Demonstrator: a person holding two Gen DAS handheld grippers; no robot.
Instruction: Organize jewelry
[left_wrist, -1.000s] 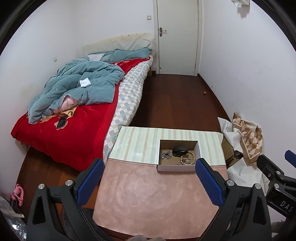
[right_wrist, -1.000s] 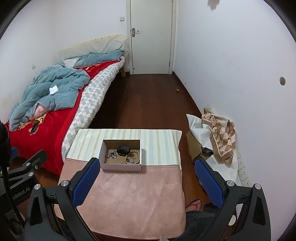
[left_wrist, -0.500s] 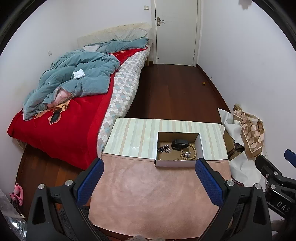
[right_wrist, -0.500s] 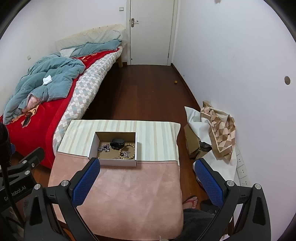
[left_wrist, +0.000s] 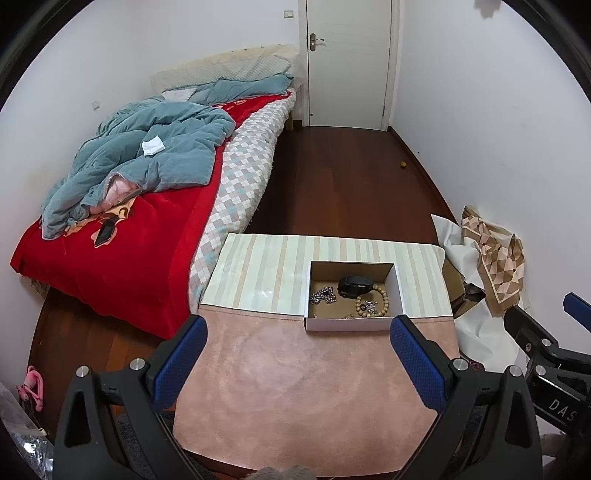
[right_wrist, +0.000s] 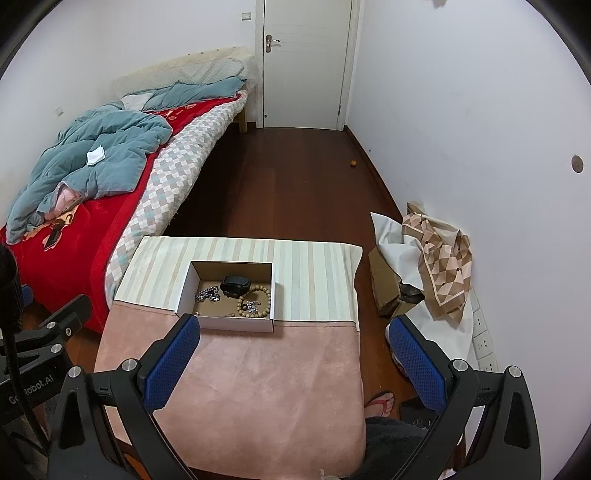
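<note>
A small open white box (left_wrist: 347, 323) (right_wrist: 232, 322) stands on the table where the striped cloth meets the pink cloth. Inside it lie a black watch (left_wrist: 354, 285) (right_wrist: 235, 284), a wooden bead bracelet (left_wrist: 372, 301) (right_wrist: 255, 300) and a silver chain (left_wrist: 323, 296) (right_wrist: 208, 294). My left gripper (left_wrist: 298, 360) is open and empty, held above the pink cloth short of the box. My right gripper (right_wrist: 293, 360) is open and empty, also short of the box and to its right.
The table carries a pink cloth (left_wrist: 295, 387) and a striped cloth (left_wrist: 266, 269). A bed (left_wrist: 122, 221) with a red blanket stands at the left. Crumpled paper and cardboard (right_wrist: 424, 258) lie by the right wall. A foot in a sandal (right_wrist: 380, 402) is beside the table.
Both grippers have moved forward and tilted down a little, so the table and box sit slightly higher in both views. Both stay open and empty.
</note>
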